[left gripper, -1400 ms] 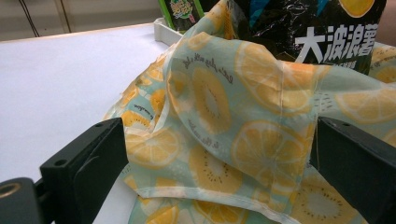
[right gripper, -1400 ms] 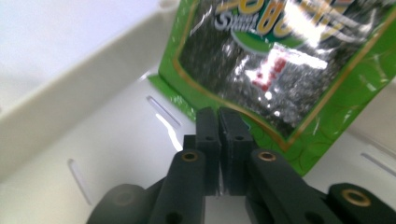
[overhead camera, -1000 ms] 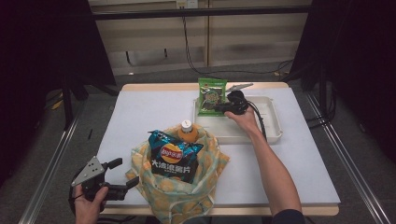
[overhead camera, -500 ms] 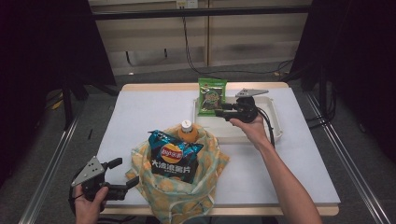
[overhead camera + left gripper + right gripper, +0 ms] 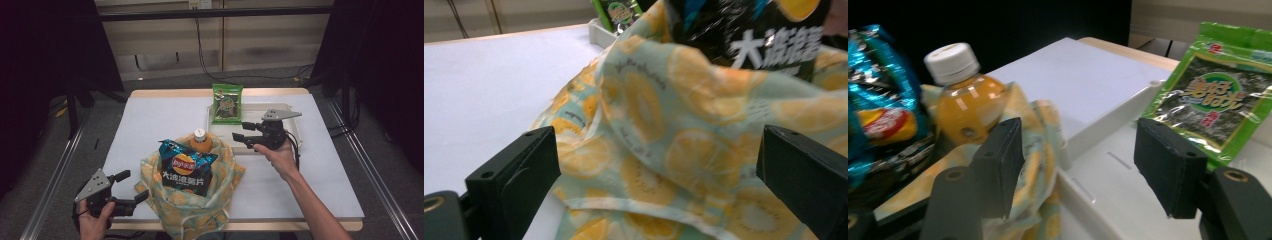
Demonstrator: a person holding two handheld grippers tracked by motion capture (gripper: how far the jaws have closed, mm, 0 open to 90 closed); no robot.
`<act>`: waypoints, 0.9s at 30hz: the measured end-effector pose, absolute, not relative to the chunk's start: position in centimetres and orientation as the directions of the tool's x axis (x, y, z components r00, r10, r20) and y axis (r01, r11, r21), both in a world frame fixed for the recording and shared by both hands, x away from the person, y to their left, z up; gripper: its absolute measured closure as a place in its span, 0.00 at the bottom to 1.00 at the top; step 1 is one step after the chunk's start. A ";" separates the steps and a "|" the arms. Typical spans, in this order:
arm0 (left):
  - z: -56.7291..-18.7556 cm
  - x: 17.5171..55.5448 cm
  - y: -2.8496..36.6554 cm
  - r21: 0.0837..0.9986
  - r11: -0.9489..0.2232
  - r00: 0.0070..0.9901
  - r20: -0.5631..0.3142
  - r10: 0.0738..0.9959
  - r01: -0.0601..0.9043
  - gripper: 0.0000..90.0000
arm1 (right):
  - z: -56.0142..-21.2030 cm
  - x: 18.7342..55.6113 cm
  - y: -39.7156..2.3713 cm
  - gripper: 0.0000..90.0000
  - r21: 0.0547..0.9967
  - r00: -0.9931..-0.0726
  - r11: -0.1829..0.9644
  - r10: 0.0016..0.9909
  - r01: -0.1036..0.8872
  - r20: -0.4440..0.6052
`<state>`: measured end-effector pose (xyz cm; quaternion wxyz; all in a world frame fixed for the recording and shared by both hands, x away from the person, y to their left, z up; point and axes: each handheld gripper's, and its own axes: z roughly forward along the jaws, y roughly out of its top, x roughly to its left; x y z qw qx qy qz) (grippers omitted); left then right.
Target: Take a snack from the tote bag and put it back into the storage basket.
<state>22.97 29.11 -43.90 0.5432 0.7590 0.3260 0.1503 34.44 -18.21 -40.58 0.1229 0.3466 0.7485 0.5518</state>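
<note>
While chips (image 5: 184, 167) and bottle (image 5: 201, 141) sit bagged (image 5: 192, 207) at lower centre, my right hand-held gripper (image 5: 239, 139), jaws just opened and empty, leaves the seaweed packet (image 5: 227, 103) in the tray (image 5: 295, 129); left hand-held gripper (image 5: 131, 187) gapes at the bag

Each black plastic two-jaw gripper (image 5: 242, 138) carries a grey three-cornered plate behind its blocky jaws; black cable trails rearward.

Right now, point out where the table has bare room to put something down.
Free: the white table left of the tray, beyond the lemon-print bag; also the strip right of the bag, under the right gripper. Crowded: the bag with chips and bottle, and the tray's corner under the green packet.
</note>
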 end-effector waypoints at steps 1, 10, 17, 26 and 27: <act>-43.8 22.8 29.0 0.920 -0.209 0.738 -0.115 0.664 0.332 0.04 | -40.5 34.0 -18.1 0.40 0.911 -0.735 0.159 0.650 0.381 0.193; -43.2 22.2 27.7 0.924 -0.236 0.756 -0.081 0.649 0.302 0.04 | -39.8 30.8 -17.3 0.47 0.902 -0.762 0.160 0.604 0.402 0.233; -42.4 23.4 26.8 0.916 -0.222 0.754 -0.119 0.646 0.334 0.04 | -38.9 29.0 -16.1 0.42 0.910 -0.815 0.176 0.531 0.374 0.232; -42.6 23.7 25.6 0.915 -0.204 0.761 -0.148 0.632 0.347 0.04 | -38.8 27.8 -14.8 0.33 0.910 -0.833 0.149 0.480 0.387 0.276; -42.8 23.6 25.6 0.915 -0.198 0.765 -0.158 0.624 0.350 0.04 | -38.7 27.6 -14.5 0.33 0.910 -0.837 0.152 0.473 0.386 0.275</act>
